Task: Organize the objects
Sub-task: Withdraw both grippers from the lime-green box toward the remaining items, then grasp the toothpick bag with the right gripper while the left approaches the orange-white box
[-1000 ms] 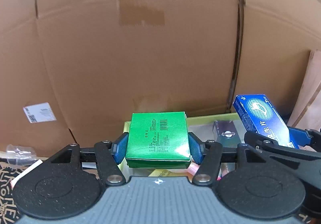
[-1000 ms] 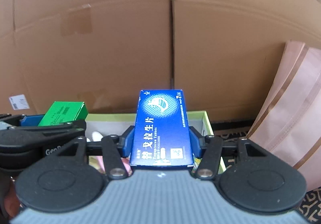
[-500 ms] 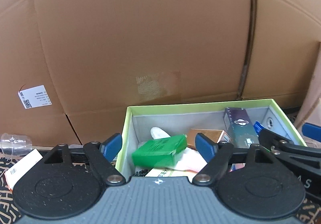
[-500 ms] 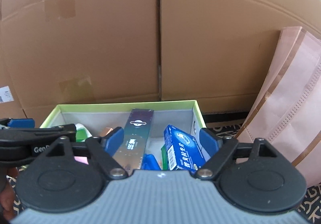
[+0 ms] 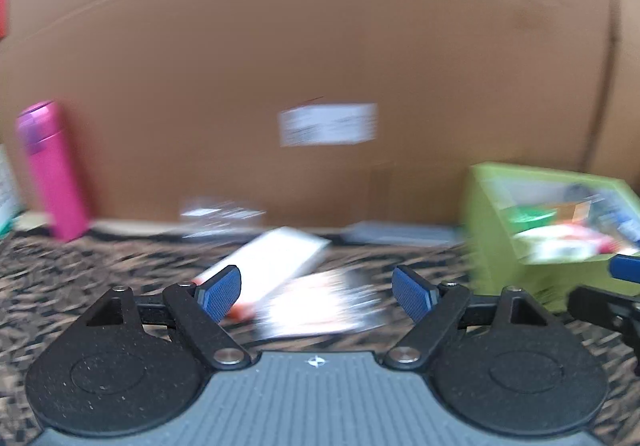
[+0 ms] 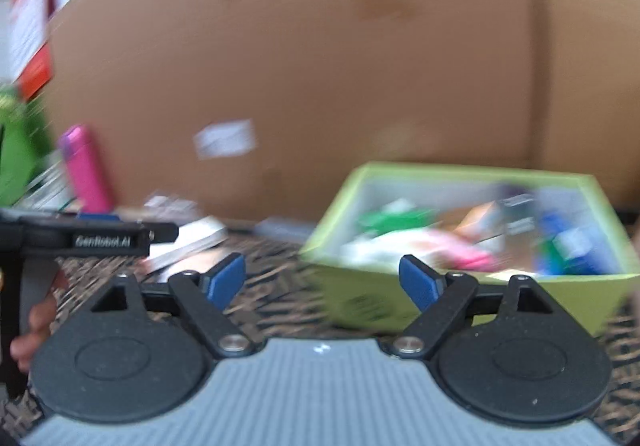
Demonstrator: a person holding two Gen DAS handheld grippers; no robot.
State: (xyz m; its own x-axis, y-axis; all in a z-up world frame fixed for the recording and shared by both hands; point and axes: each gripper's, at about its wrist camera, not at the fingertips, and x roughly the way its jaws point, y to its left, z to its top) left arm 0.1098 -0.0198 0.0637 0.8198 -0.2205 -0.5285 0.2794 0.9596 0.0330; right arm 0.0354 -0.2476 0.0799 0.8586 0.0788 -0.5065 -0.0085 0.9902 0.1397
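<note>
Patterned mat (image 5: pixel 80 266), white packet (image 5: pixel 316 306) just beyond empty left tool (image 5: pixel 316 288)

Our left gripper (image 5: pixel 316 288) and right gripper (image 6: pixel 322 278) share one build: black linkage arms, silver screws, blue ribbed fingers (image 5: pixel 220 288), grey ribbed housing, white "GenRobot.AI" lettering

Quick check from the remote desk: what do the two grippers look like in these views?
Both match. The left gripper and right gripper each have blue ribbed finger pads on black linkage arms with silver pivot pins, two round black discs and a grey ribbed body. White lettering, blurred, runs along the left gripper's side in the right wrist view.
</note>
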